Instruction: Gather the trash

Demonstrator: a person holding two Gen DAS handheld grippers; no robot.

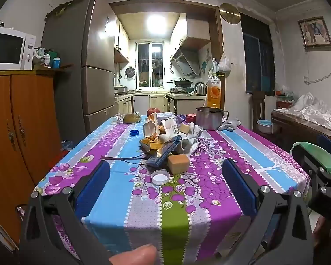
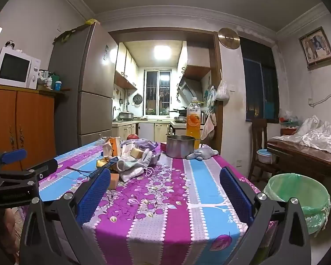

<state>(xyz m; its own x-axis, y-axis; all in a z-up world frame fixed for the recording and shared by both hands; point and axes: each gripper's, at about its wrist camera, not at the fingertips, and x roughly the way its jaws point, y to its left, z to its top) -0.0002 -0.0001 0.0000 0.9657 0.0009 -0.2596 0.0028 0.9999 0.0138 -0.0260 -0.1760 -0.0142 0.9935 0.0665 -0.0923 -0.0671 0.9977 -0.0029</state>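
From the left wrist view, the left gripper hangs just off the near edge of the table, its jaws spread wide with nothing between them, tipped slightly down as if lining up on the litter ahead. A white lid lies almost directly beyond its fingertips; just past that sits a tan block, and further on the trash pile of cartons, wrappers and crumpled cloth is heaped mid-table. A blue cap lies apart, ahead and left of the claw. A steel pot and juice bottle stand at the far end, probably not trash.

From the right wrist view, the right gripper is likewise wide open and empty, held level over the near corner. The pile lies ahead and to its left; the bin, lined with a green bag, stands on the floor just right of the claw, handy for drops. The tablecloth is striped and flowered; beyond is a small lit kitchen, a fridge and a microwave.
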